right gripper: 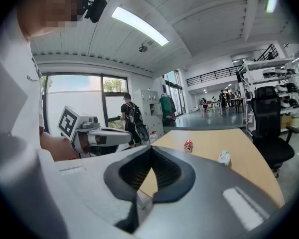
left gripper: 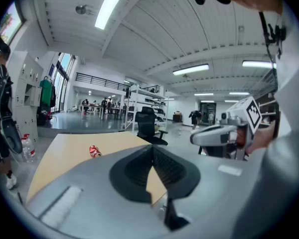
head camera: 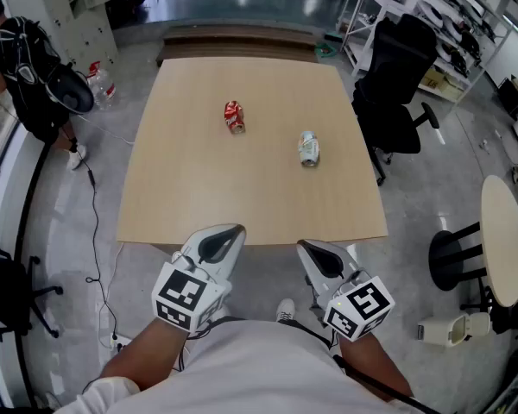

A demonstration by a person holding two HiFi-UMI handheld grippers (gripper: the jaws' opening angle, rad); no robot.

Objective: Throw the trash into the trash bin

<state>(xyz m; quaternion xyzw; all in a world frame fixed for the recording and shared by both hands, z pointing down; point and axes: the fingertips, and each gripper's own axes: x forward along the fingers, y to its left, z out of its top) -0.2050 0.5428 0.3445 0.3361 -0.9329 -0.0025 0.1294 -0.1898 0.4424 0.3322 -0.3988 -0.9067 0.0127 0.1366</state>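
Observation:
A crushed red can (head camera: 234, 116) lies on the wooden table (head camera: 198, 205) left of centre. A crushed pale can (head camera: 308, 148) lies to its right; both show in the right gripper view, the red can (right gripper: 188, 145) and the pale can (right gripper: 224, 157). Only the red can (left gripper: 94, 151) shows in the left gripper view. My left gripper (head camera: 233, 230) and right gripper (head camera: 304, 245) hover side by side just short of the table's near edge, well away from both cans. Both are shut with nothing between the jaws, as the left gripper (left gripper: 153, 147) and right gripper (right gripper: 150, 148) show in their own views.
A white bin (head camera: 449, 328) lies on the floor at the lower right, beside a small round table (head camera: 505, 240). A black office chair (head camera: 397, 84) stands at the table's right side. A person with a backpack (head camera: 26, 76) stands far left, near a floor cable (head camera: 95, 231).

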